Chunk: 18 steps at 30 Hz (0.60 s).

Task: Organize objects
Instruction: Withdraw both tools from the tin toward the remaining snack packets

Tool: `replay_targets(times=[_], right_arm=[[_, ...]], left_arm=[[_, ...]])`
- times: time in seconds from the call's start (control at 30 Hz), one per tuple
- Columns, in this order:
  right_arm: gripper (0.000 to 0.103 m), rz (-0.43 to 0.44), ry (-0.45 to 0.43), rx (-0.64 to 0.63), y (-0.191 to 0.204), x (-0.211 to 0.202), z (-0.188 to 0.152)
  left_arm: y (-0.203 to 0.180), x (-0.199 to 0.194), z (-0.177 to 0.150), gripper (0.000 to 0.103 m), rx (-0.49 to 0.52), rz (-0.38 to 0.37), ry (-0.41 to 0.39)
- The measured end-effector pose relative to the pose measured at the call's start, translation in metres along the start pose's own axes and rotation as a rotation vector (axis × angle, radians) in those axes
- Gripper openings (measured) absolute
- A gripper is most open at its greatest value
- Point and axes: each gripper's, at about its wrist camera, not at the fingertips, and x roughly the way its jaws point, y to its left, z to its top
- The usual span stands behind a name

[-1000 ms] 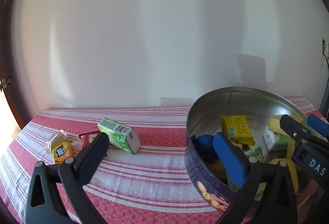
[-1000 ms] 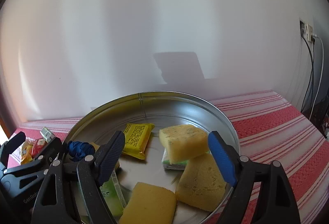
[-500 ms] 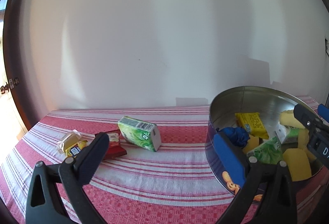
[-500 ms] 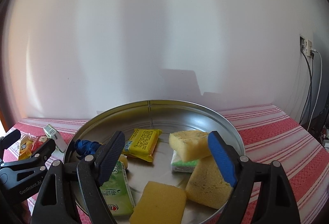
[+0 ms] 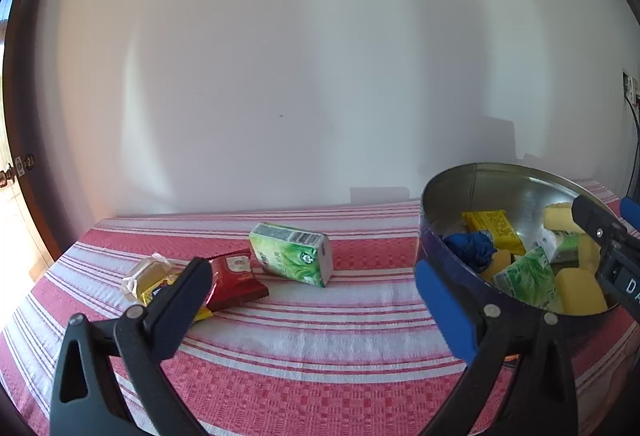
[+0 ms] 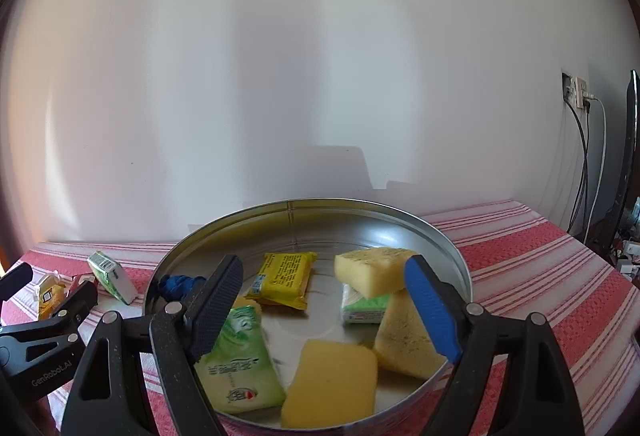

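Green tissue pack [image 5: 292, 254] lies on the striped tablecloth [image 5: 320, 348] ahead of the empty, spread left gripper [image 5: 312, 296], long axis running left-right, nearer it than the right gripper [image 6: 320, 310], also spread, over the tin [image 6: 460, 268].

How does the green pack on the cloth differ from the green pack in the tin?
The pack on the cloth is a firm box shape with a barcode showing; the pack in the tin looks flat and soft. The first lies outside the tin on the striped cloth. Both are green with leaf prints.
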Motion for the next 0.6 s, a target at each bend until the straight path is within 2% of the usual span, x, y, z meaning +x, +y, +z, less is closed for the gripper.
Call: replay_targets(times=[0.23,0.6], right_arm=[[0.085,0.031,0.039,0.028,0.021,-0.005,-0.004],[0.085,0.117,0.093,0.013,0.081,0.001,-0.010]], left_arm=[[0.018,-0.002,-0.003,0.103,0.032,0.007,-0.012],[0.085,0.017,-0.009,0.103,-0.017,0.067,0.044]])
